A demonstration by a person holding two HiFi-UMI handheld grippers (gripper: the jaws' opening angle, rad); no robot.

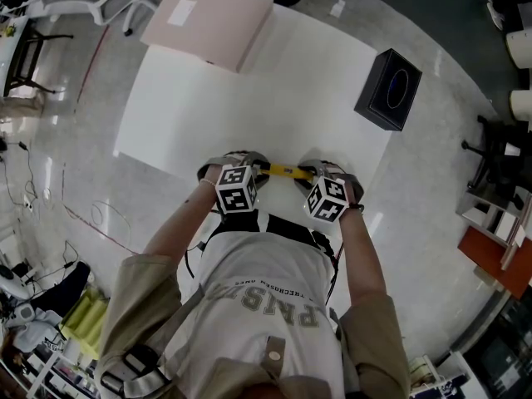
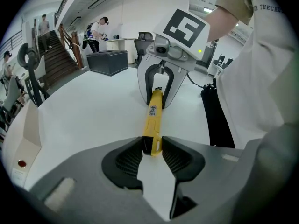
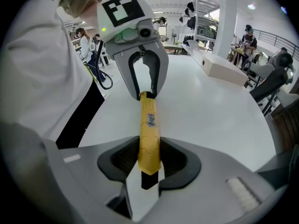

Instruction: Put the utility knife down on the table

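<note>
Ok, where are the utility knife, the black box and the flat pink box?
utility knife (image 1: 285, 170), head view, middle of its yellow body.
black box (image 1: 391, 86), head view, its top face.
flat pink box (image 1: 208, 22), head view, middle of its top.

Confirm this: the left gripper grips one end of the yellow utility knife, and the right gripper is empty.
Wrong about the right gripper: it is not empty. Its jaws are shut on the other end of the utility knife, as the right gripper view shows. The rest stands.
</note>
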